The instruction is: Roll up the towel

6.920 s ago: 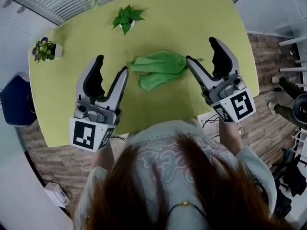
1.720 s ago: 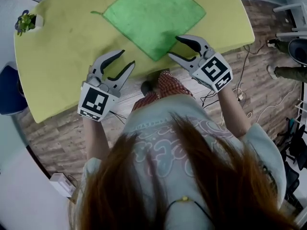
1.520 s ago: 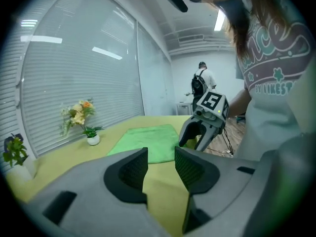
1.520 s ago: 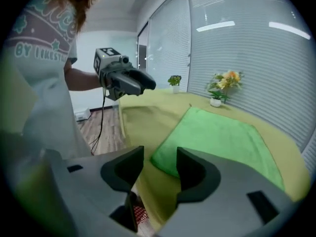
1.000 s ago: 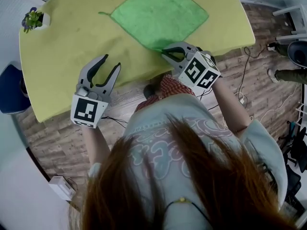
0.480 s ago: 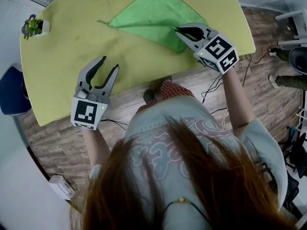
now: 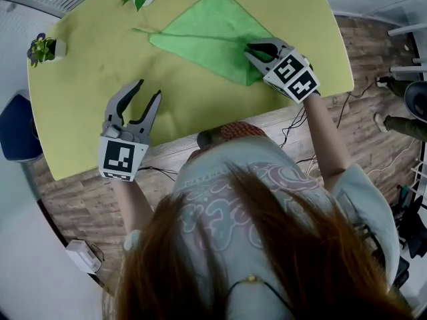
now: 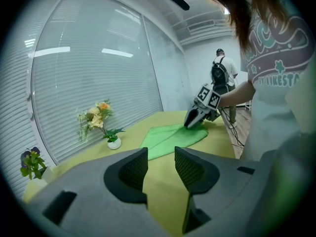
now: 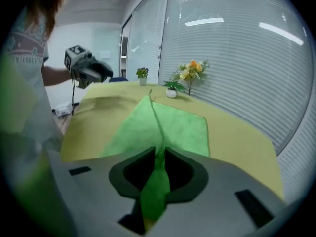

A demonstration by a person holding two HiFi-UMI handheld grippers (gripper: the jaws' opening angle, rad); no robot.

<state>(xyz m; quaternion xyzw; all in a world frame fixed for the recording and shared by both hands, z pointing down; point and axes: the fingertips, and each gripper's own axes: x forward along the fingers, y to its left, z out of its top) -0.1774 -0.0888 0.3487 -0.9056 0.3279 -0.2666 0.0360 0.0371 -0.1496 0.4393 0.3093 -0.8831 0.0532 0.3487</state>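
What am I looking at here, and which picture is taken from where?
No robot: a person holds a two-jaw gripper in each hand. The head view looks down from the person's head; the other two cameras ride on the grippers, looking along their jaws. On the table lie a green towel, partly folded over, and small plants. The left gripper is open and empty. The right gripper pinches the towel's fold; its jaws have just been opening slightly.
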